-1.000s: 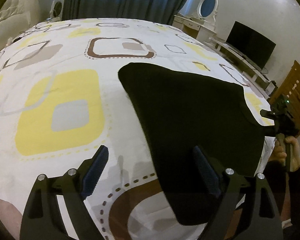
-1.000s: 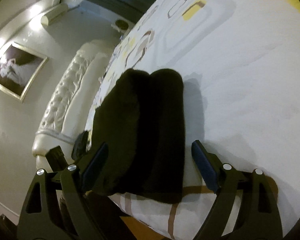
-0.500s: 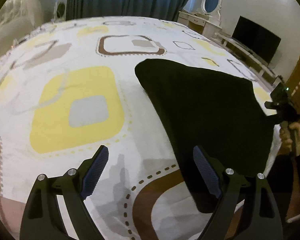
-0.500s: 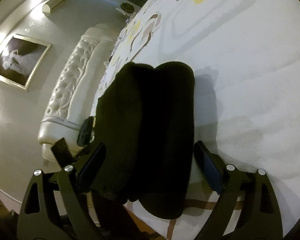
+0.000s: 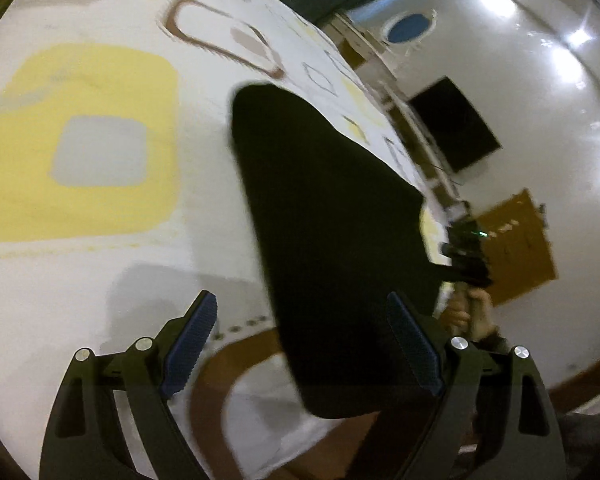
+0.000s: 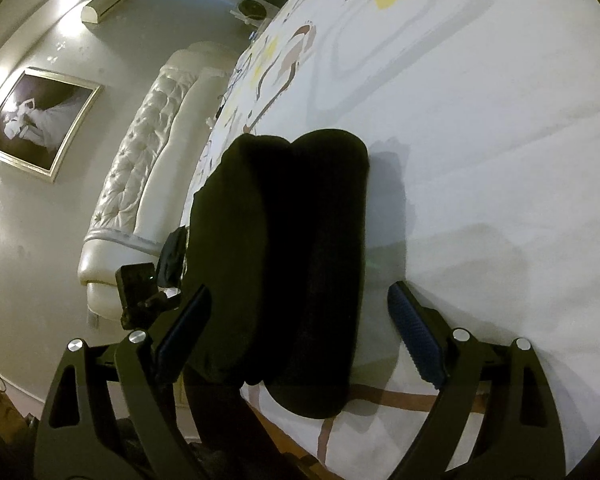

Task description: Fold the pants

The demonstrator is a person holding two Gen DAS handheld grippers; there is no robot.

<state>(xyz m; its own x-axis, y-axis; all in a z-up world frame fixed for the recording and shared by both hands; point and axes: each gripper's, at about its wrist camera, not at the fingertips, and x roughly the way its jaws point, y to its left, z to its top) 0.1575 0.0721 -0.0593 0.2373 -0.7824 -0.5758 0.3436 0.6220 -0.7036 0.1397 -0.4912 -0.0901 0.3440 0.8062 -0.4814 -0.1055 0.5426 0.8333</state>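
Note:
Black folded pants (image 5: 332,240) lie on the patterned bed near its edge. In the right wrist view the pants (image 6: 292,264) show as a thick folded stack with rounded folds. My left gripper (image 5: 304,340) is open, its jaws wide, with the pants' near end between and just ahead of the fingertips. My right gripper (image 6: 300,324) is open, its jaws straddling the near end of the stack without closing on it. The right gripper also shows in the left wrist view (image 5: 466,256), at the pants' far corner.
The bed sheet (image 5: 100,240) is white with yellow, grey and brown squares. A tufted white headboard (image 6: 140,184) and a framed picture (image 6: 36,116) are to the left. A TV (image 5: 454,124), dresser with mirror (image 5: 410,28) and wooden cabinet (image 5: 520,248) stand past the bed.
The left wrist view has tilted and swung, with motion blur; the pants sit more central between its fingers. The right gripper moved slightly closer over the stack. Both stay open.

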